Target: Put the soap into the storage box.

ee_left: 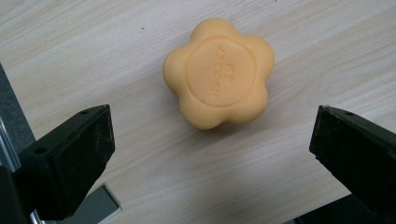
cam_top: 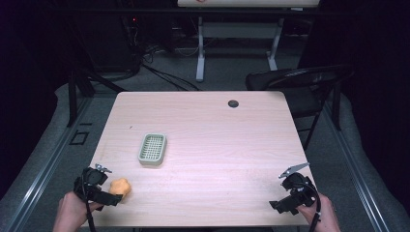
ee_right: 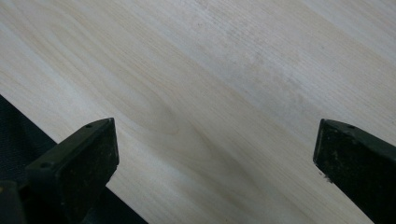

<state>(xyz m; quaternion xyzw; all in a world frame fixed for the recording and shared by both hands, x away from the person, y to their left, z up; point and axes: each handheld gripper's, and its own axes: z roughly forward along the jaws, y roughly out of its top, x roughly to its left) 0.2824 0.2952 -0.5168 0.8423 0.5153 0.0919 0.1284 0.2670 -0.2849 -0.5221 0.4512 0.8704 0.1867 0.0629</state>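
Observation:
An orange flower-shaped soap (cam_top: 121, 187) (ee_left: 218, 73) lies on the light wooden table (cam_top: 217, 140) near its front left corner. My left gripper (cam_top: 102, 186) (ee_left: 212, 140) hovers just in front of the soap, open wide, with the soap lying beyond the jaw tips and touching neither. A pale green slotted soap dish (cam_top: 153, 150) sits farther back on the left half of the table, apart from the soap. My right gripper (cam_top: 290, 191) (ee_right: 215, 144) is at the front right corner, open over bare wood with nothing between its jaws.
A round dark grommet (cam_top: 233, 103) marks the table's far edge. A black chair (cam_top: 300, 84) stands past the far right corner. Another table's legs (cam_top: 200, 48) are behind. The front table edge runs close under both grippers.

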